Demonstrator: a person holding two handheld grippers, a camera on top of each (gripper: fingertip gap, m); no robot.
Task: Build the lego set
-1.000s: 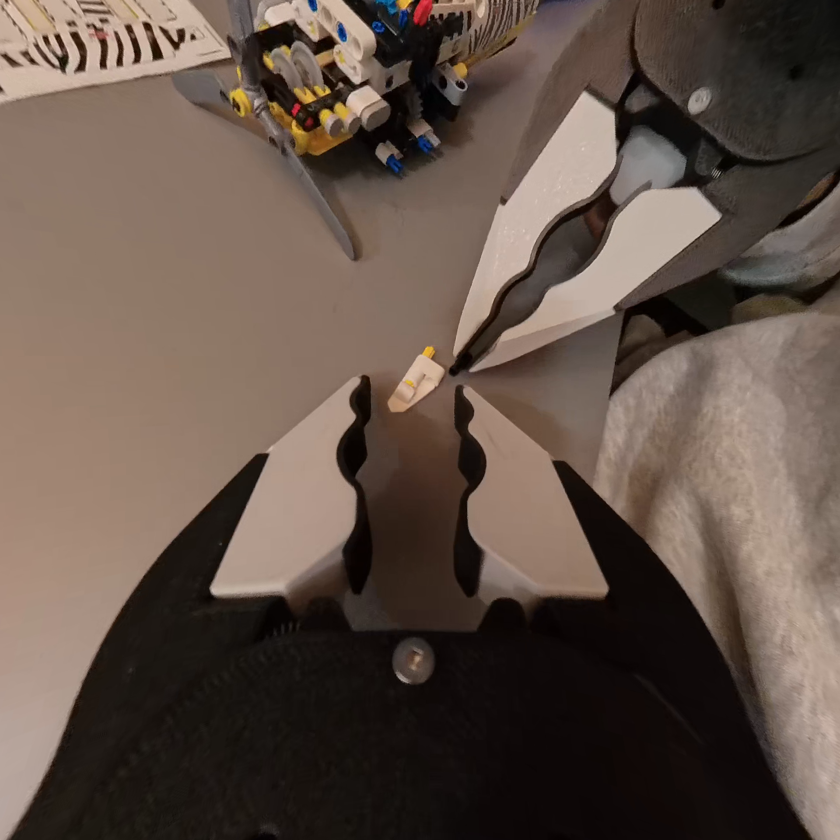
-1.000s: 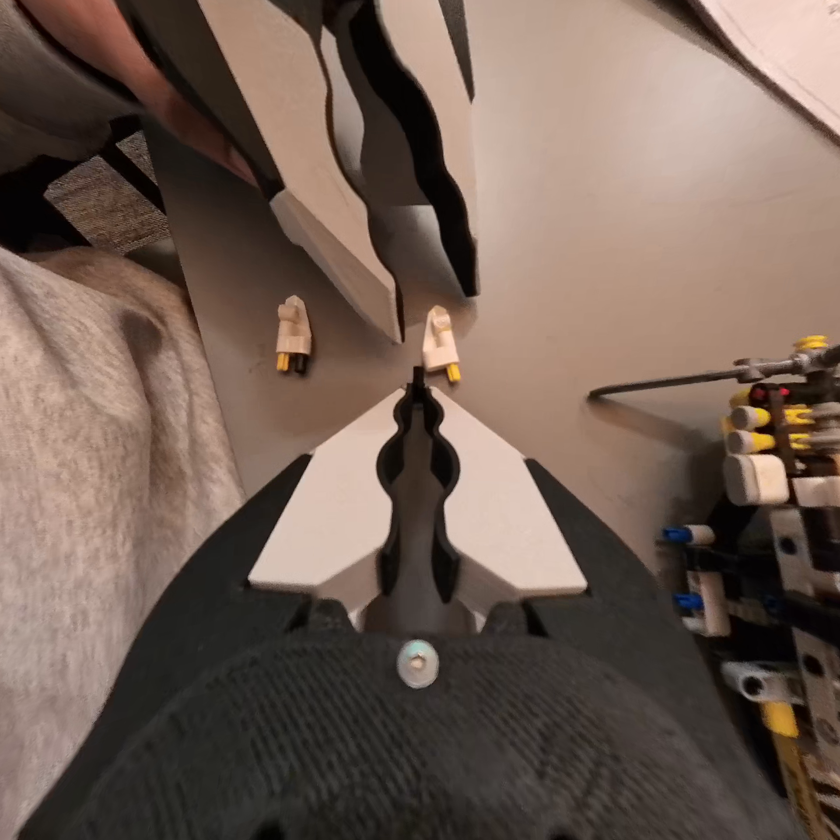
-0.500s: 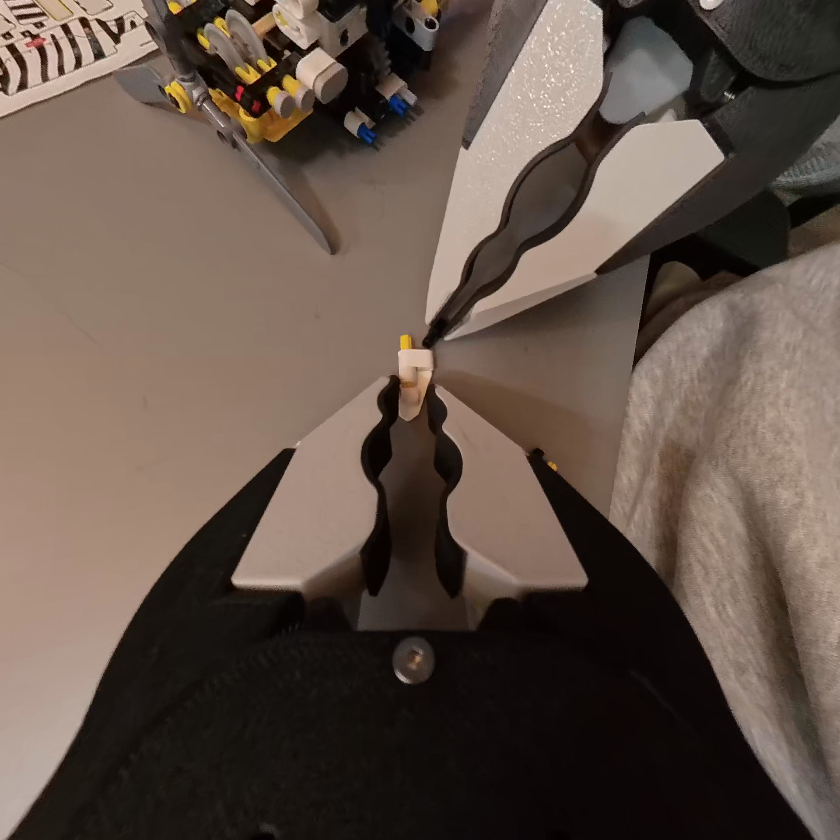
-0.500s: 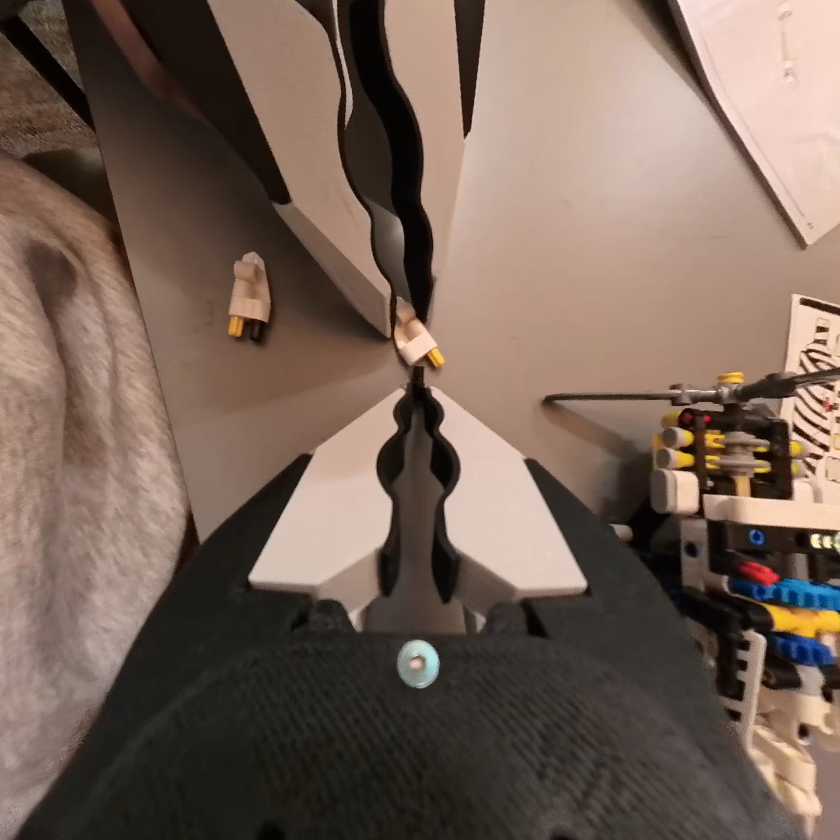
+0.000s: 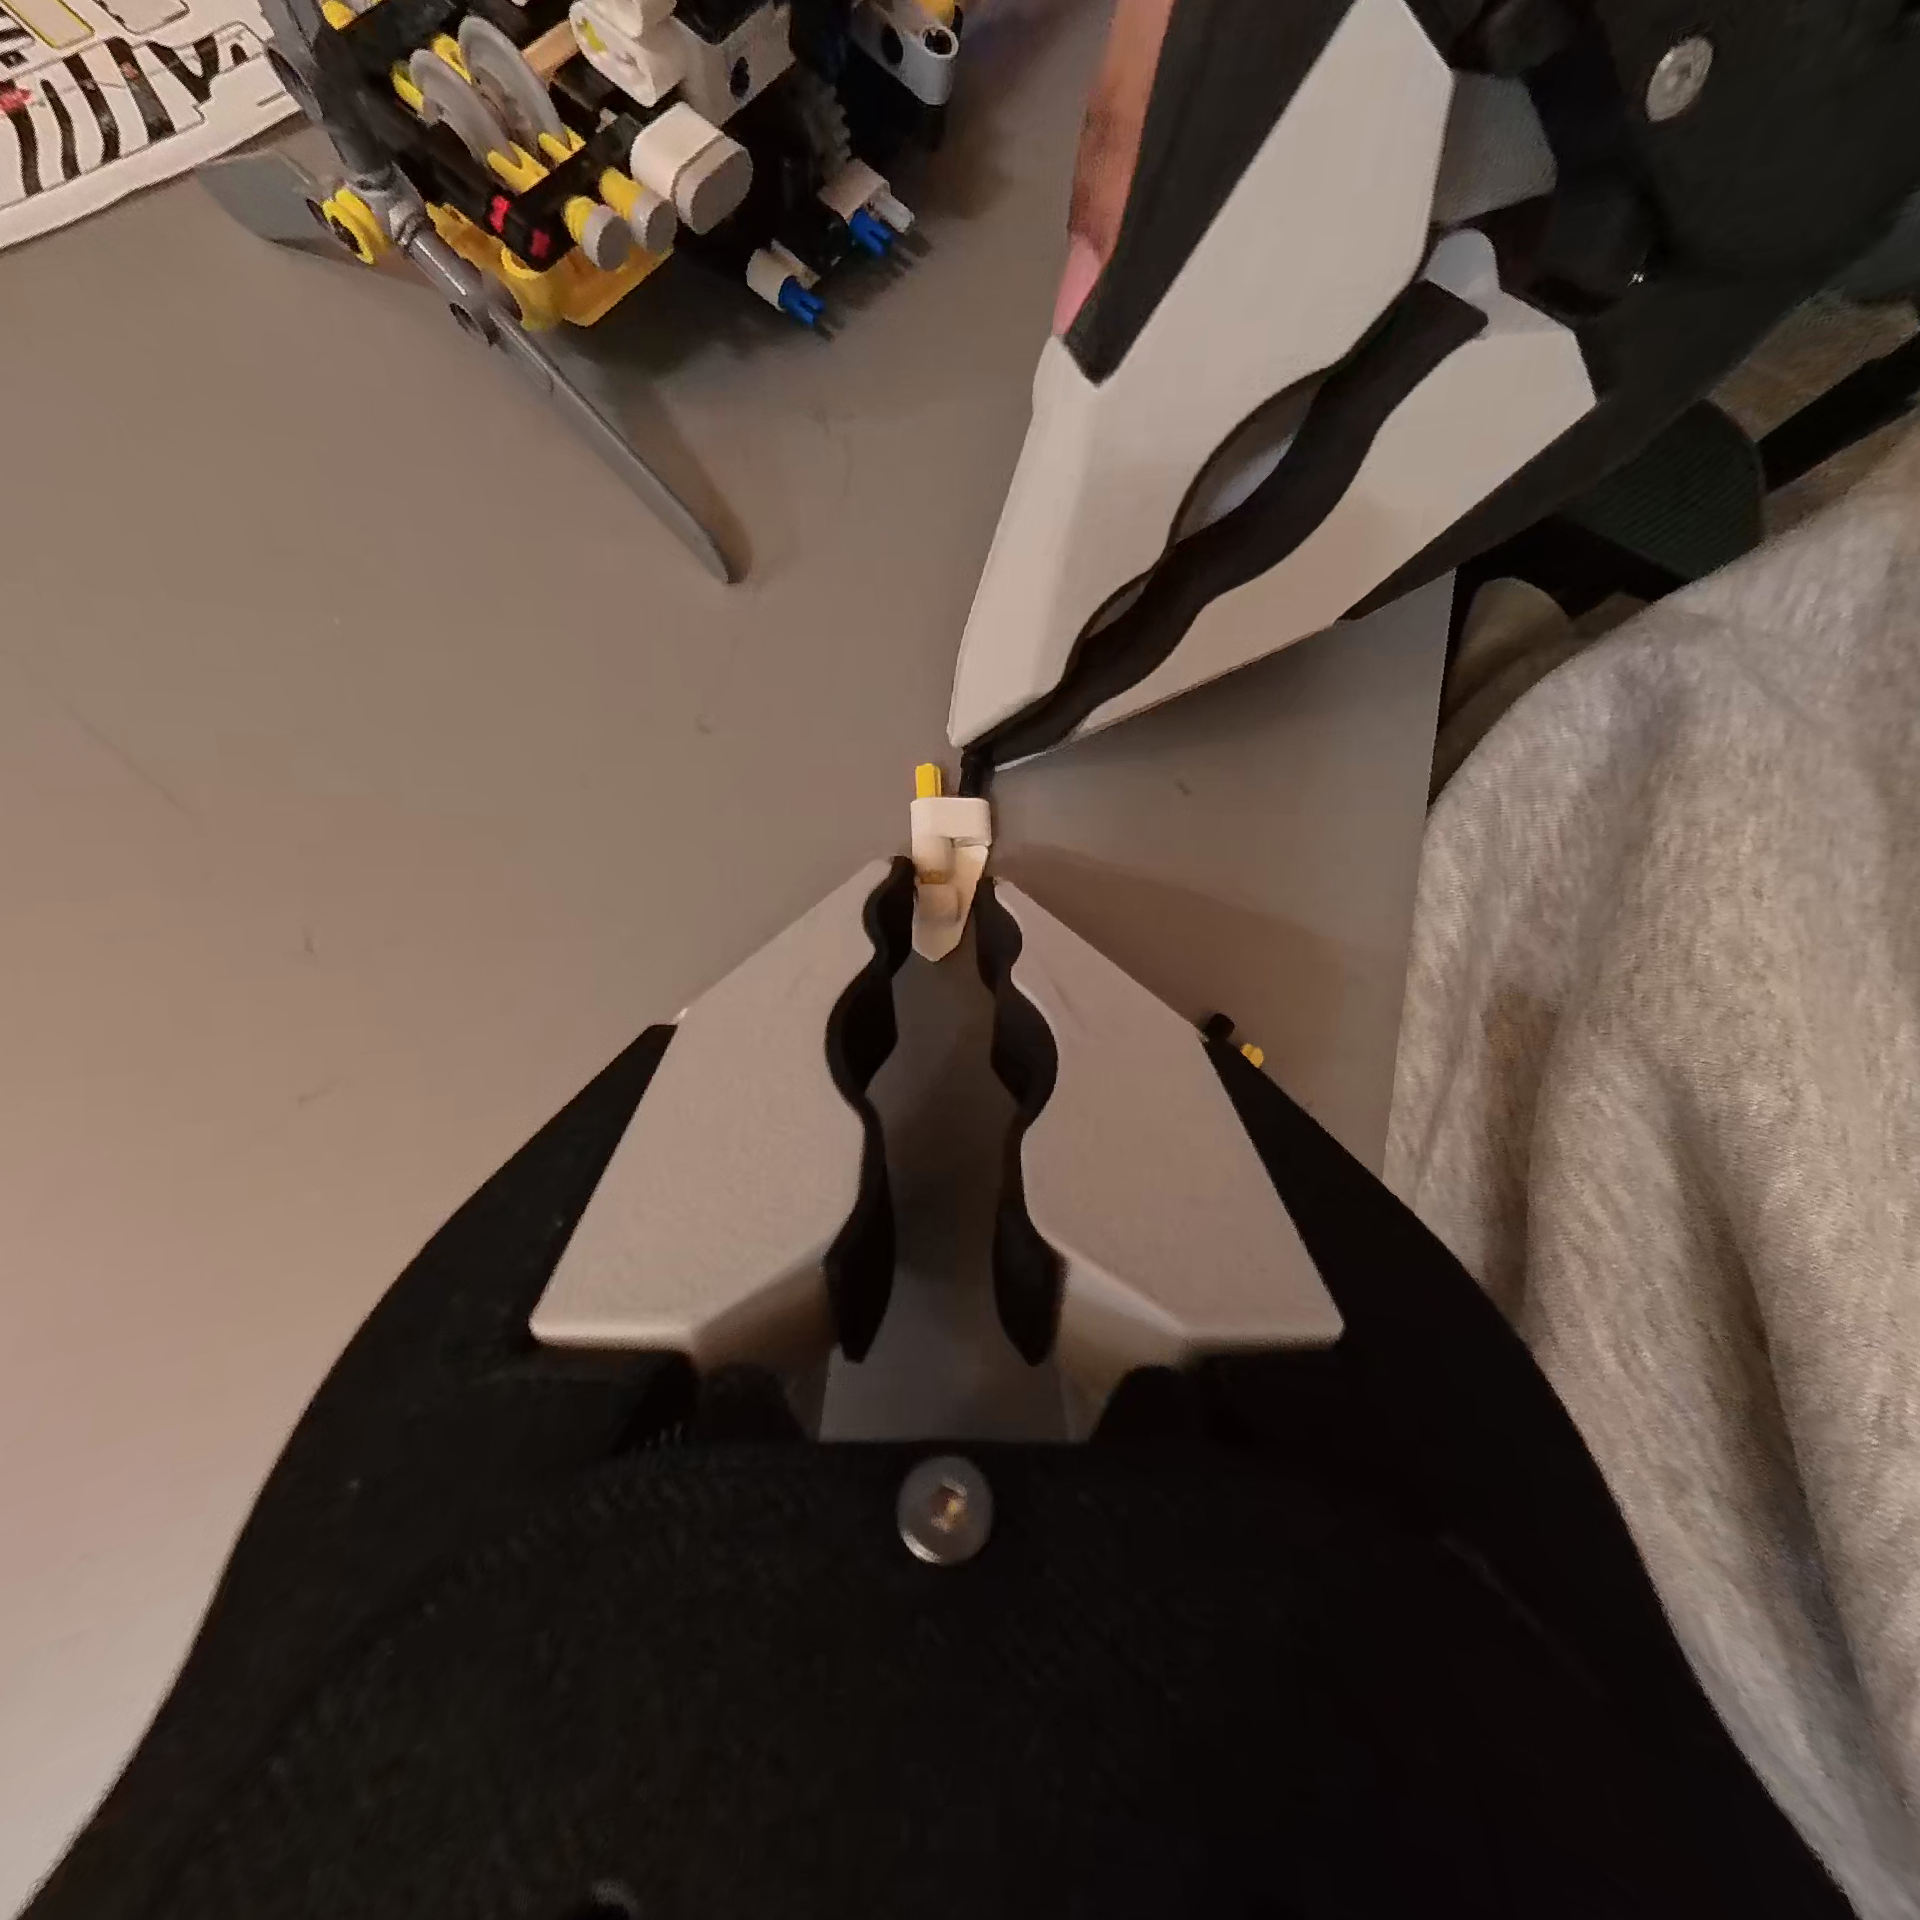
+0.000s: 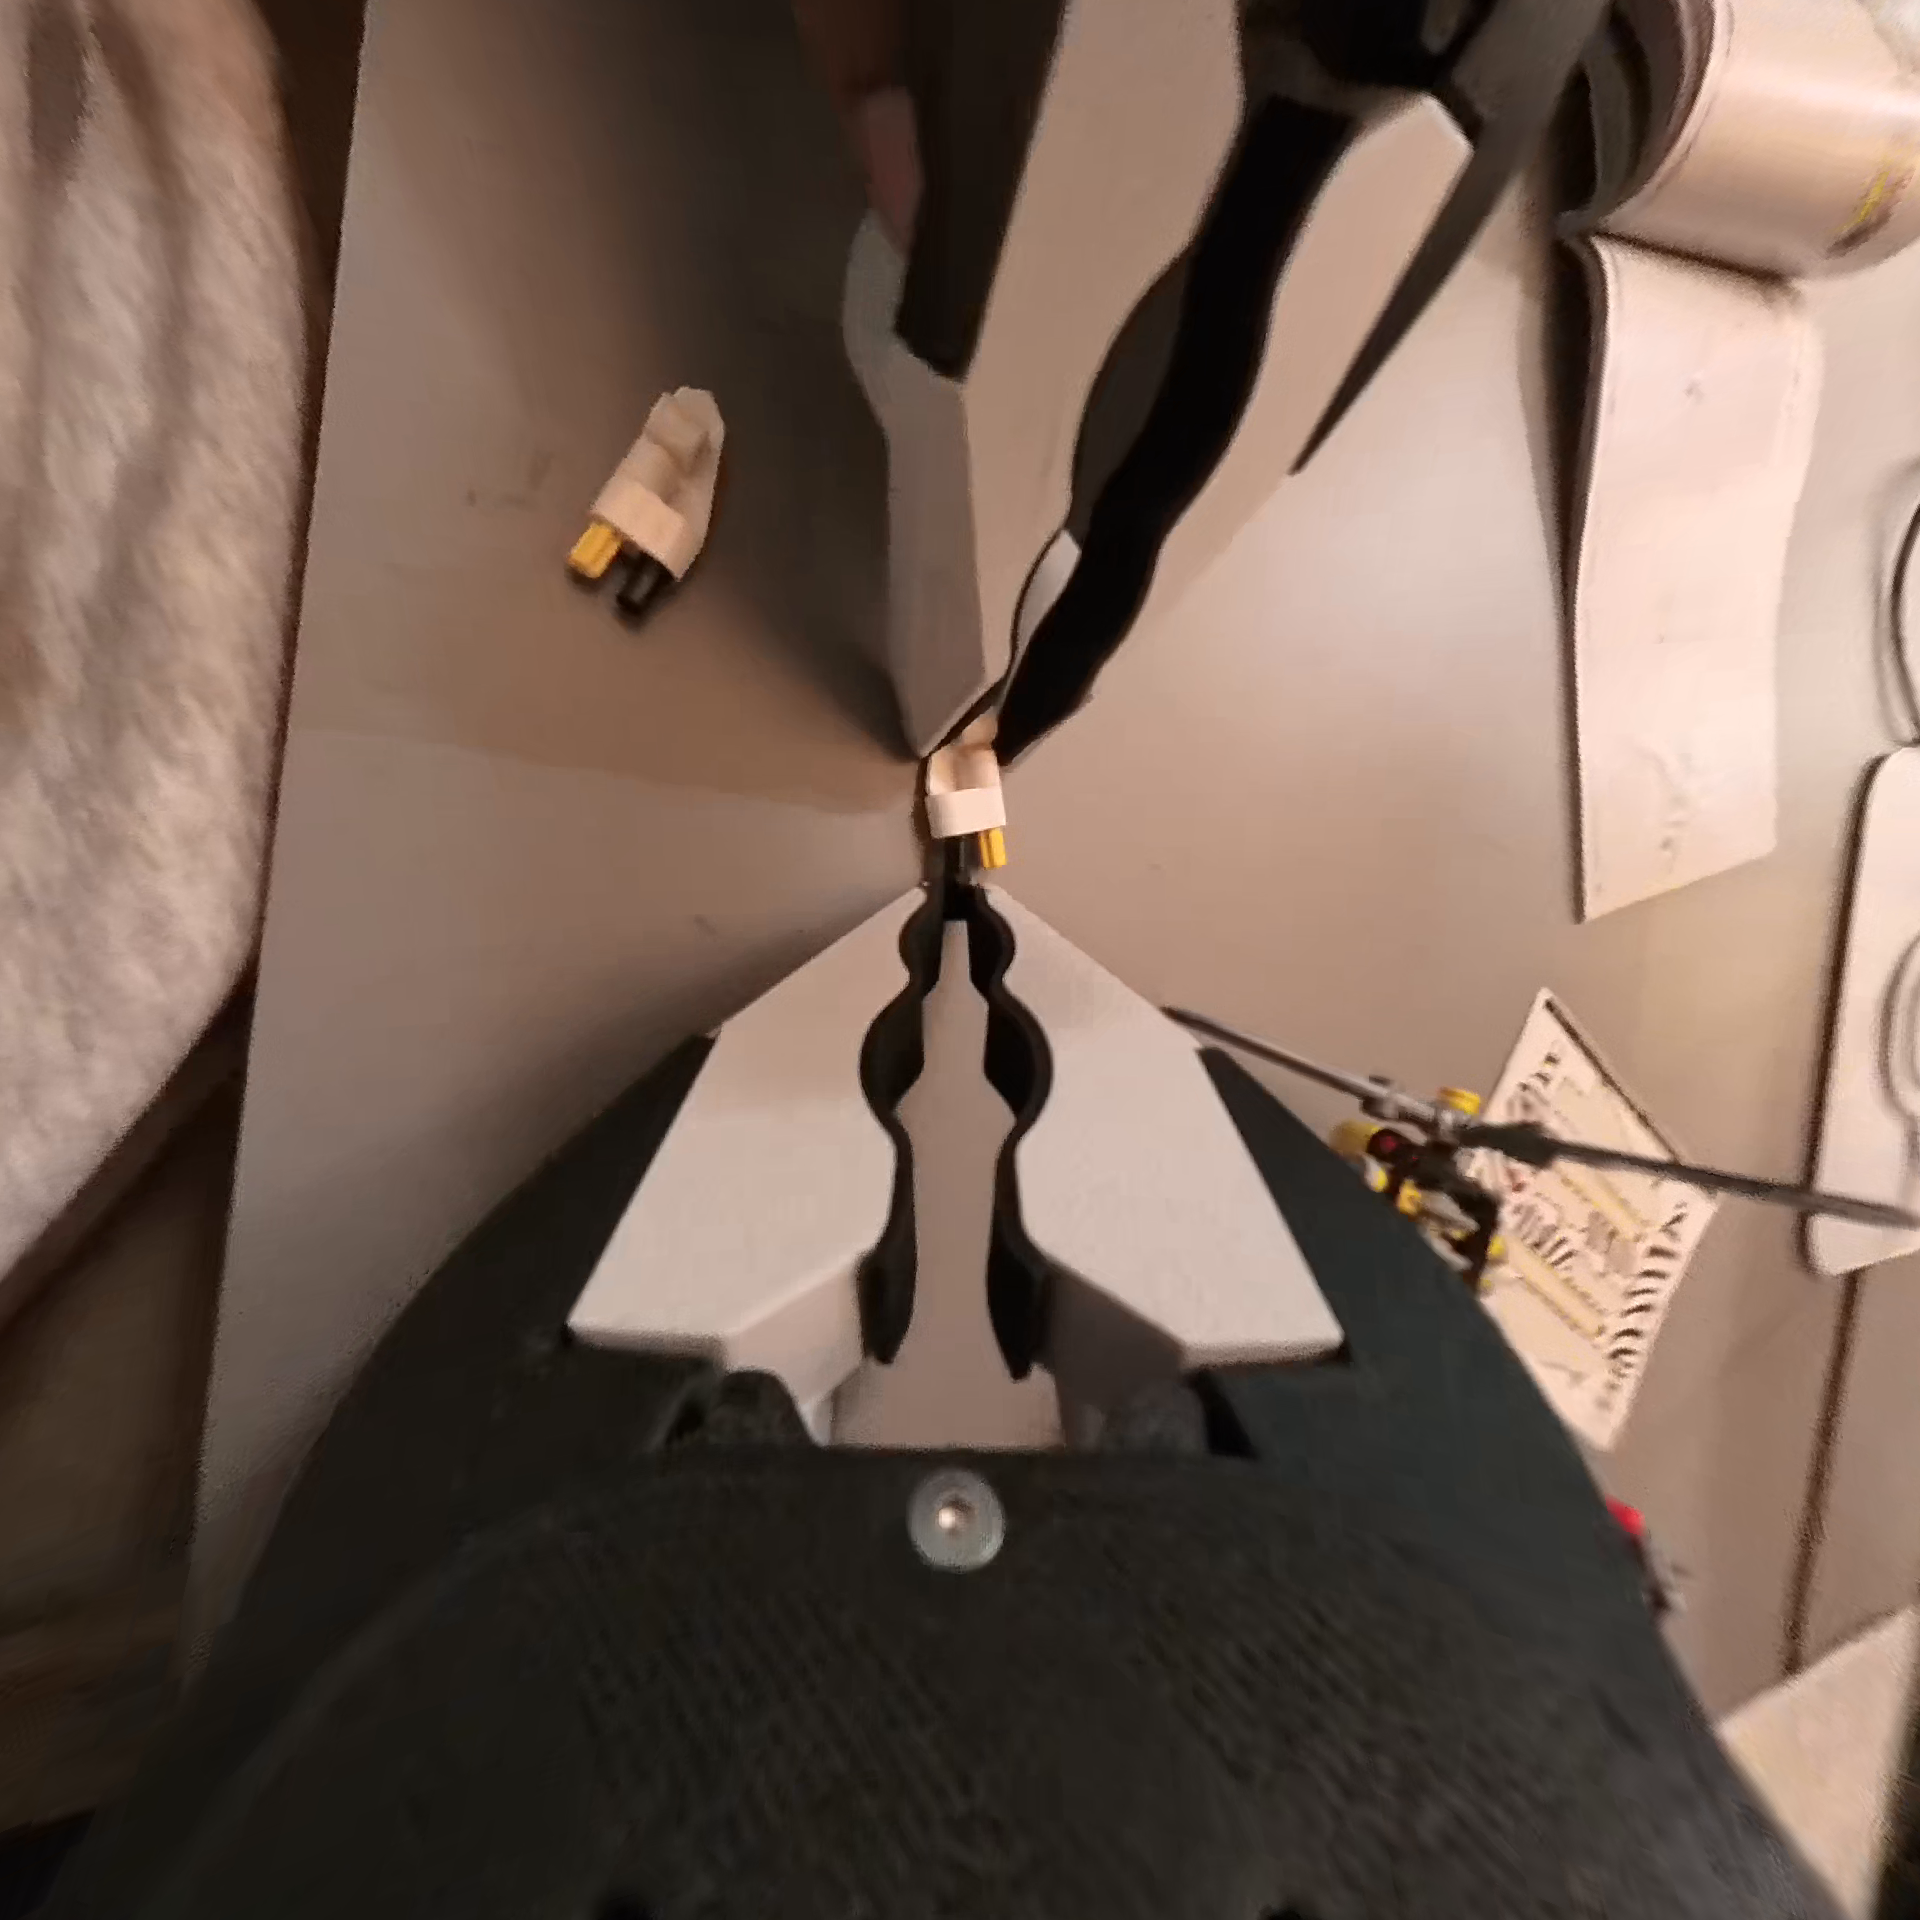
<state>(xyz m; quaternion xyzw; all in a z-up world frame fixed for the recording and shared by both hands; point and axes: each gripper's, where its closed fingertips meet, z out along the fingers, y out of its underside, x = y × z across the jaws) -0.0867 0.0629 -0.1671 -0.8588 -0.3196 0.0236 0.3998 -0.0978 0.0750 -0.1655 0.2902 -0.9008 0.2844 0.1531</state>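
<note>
The left tool (image 5: 935,883) is pinching the white lego piece (image 5: 945,862) at its tips, above the table (image 5: 416,831). Just beyond the piece, the right tool (image 6: 954,902) is clenching a black pin (image 6: 954,868) against it. Farther behind sits the lego model (image 5: 582,156).

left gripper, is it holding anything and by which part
Yes: the left gripper is shut on the small white piece, pinching its narrow tapered end at the fingertips; the blocky end with the yellow pin sticks out.

Home desk, grey tabletop (image 5: 312,831), half-built lego model (image 5: 582,156), instruction sheet (image 5: 94,125)
</note>
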